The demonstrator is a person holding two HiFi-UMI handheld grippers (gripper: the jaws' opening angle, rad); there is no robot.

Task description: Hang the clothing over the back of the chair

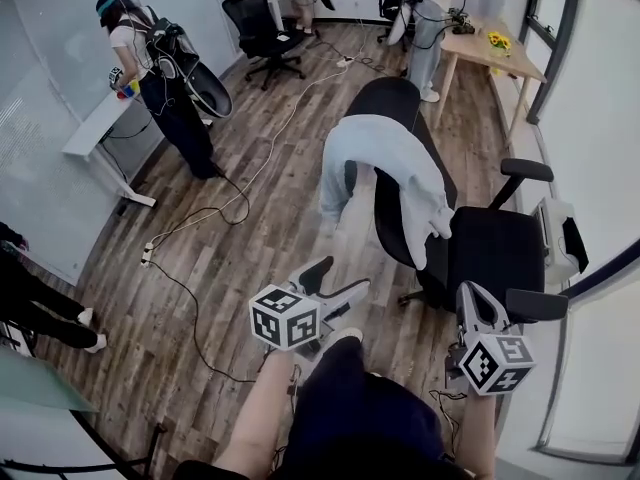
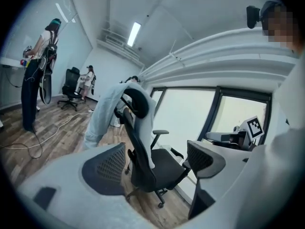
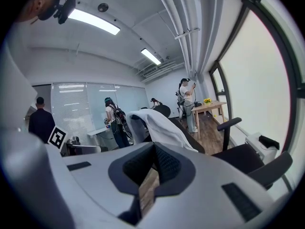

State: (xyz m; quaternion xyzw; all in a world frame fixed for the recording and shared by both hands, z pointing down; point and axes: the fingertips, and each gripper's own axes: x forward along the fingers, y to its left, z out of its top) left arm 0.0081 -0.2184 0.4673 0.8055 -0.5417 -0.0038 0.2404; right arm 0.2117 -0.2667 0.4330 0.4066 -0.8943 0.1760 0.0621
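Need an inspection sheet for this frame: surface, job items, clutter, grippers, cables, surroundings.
Surface: wood-plank floor; no work table in use.
Job's things: black office chair; pale garment draped over its backrest, hanging down both sides.
Clutter: power strip on the floor.
Grippers: left gripper open, empty; right gripper shut, nothing held; neither touches the garment.
Cables: white cable and black cable lie loose across the floor.
Surroundings: person at a white desk; second office chair; wooden table with yellow flowers; windows at right.
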